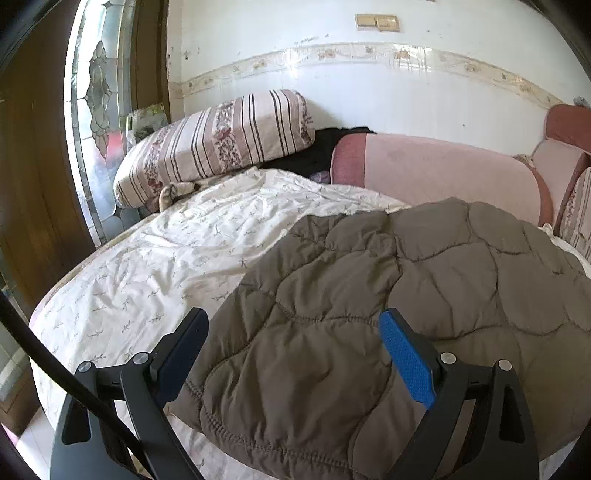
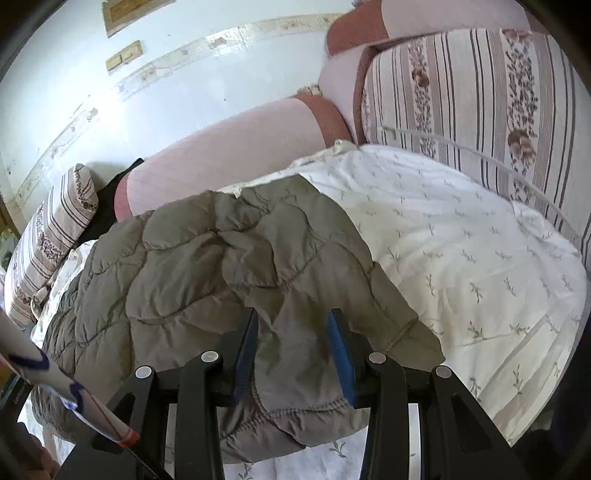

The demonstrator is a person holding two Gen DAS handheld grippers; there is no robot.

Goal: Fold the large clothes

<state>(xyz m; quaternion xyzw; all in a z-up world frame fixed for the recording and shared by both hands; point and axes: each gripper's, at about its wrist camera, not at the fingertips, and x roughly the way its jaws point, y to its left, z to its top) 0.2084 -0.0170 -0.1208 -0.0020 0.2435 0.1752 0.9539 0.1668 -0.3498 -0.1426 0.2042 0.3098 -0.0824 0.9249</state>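
Olive-brown quilted padded jacket (image 1: 369,295) lies on the bed's white leaf-print sheet (image 1: 147,266), near edge. Left gripper (image 1: 293,328) wide open above it, holding nothing. Right gripper (image 2: 291,325) part-open; jacket fold between fingers, grip uncertain.

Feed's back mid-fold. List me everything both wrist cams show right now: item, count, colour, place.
quilted jacket: one, brown-grey, spread on the bed sheet, near edge under both claws.
bed sheet: one, white with small sprigs, covering the bed.
striped pillows: two, beige with floral stripes, one at each end of the bed.
pink cushions: several, pink with darker trim, along the wall.
black cloth: one, between a pillow and a cushion.
wall switches: a pair, tan, high on the white wall.
left claw: open wide, over the jacket edge.
right claw: part open, jacket fabric between its fingers; grip unclear.
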